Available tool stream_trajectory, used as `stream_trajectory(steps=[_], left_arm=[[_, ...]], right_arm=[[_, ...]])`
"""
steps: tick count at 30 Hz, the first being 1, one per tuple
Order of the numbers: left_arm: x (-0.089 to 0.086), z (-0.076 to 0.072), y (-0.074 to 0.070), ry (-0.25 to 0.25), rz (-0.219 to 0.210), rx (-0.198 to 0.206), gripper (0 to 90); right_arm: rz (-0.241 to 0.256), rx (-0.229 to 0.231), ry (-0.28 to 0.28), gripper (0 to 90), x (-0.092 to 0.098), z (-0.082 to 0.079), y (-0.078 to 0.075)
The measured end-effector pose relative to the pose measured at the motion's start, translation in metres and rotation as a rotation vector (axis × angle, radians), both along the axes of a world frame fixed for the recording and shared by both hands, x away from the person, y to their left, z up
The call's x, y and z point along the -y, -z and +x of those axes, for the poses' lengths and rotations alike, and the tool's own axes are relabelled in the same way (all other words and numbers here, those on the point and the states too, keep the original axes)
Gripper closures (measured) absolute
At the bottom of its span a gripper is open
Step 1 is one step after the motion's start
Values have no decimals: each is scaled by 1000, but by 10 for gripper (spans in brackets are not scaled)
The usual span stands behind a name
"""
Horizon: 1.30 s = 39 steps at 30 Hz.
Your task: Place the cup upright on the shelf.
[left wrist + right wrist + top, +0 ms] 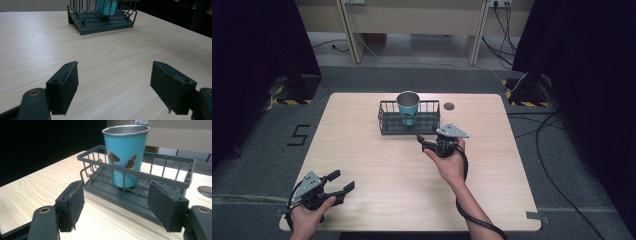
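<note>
Left hand-held gripper [337, 183] rests wide open at the near desk [377, 170] corner, right hand-held gripper [426, 142] gapes empty just before the wire basket [388, 123] where the teal cup [408, 107] stands upright, seemingly placed.

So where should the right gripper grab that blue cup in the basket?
Probably at the upper wall just below the rim of the cup, coming from above: it stands upright and rises over the wire basket, whose rails shield its lower half. The right gripper is open, just in front.
</note>
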<state>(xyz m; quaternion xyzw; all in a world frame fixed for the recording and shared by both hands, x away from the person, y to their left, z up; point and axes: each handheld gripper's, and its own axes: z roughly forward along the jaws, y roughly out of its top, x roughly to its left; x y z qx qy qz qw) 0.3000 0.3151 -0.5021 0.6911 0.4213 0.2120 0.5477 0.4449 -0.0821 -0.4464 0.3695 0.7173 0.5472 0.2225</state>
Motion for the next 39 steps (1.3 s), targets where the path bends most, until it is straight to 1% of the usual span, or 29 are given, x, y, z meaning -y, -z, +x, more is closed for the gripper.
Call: stream_trajectory(steps=[5, 8, 19, 28, 39], left_arm=[[1, 0, 0, 1, 3, -1, 221], [1, 0, 0, 2, 3, 0, 221], [1, 0, 0, 0, 2, 0, 221], [1, 0, 0, -1, 3, -2, 221], [1, 0, 0, -4, 0, -2, 222]], right_arm=[[5, 4, 6, 306, 5, -9, 1], [-5, 9, 6, 309, 8, -13, 1], [-15, 4, 5, 308, 22, -30, 2], [-28, -9, 23, 296, 39, -46, 7], [-32, -20, 48, 296, 58, -61, 14]])
